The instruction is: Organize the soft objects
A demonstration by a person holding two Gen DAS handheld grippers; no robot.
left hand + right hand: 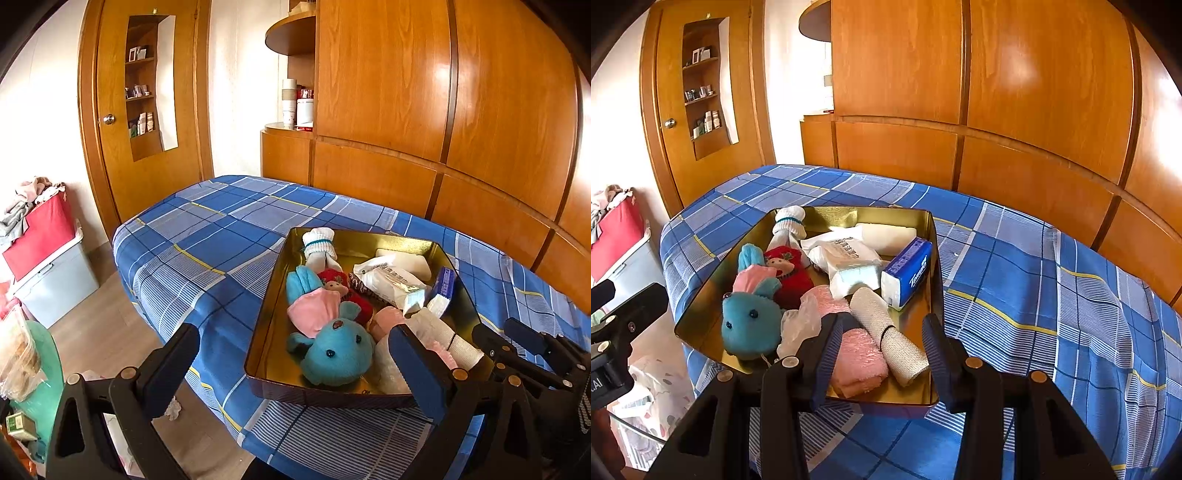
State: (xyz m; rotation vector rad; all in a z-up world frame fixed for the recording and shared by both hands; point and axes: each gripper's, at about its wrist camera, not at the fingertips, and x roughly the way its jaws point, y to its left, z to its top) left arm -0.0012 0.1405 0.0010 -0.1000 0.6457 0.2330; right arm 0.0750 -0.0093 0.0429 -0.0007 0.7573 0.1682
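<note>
A gold tin tray (pixel 267 332) (pixel 709 299) lies on the bed. It holds a blue plush bunny (pixel 334 354) (pixel 748 326) in a pink dress, a red doll (pixel 788 273), a rolled white sock (pixel 788 221), a wipes pack (pixel 846 254), a blue tissue pack (pixel 907 271), a pink towel (pixel 855 350) and a beige bandage roll (pixel 886 332). My left gripper (pixel 291 332) hangs wide open before the tray's near edge, holding nothing. Over the tray's near right corner my right gripper (pixel 882 328) (pixel 498 332) stands partly open above the towel and roll, gripping neither.
The bed (pixel 1034 295) has a blue plaid sheet, with bare sheet to the right of and behind the tray. Wooden wardrobe panels (pixel 1034 110) line the back, with a door (pixel 147 110) at left. Red and grey storage boxes (pixel 48 266) and a green glass table (pixel 44 369) stand on the floor.
</note>
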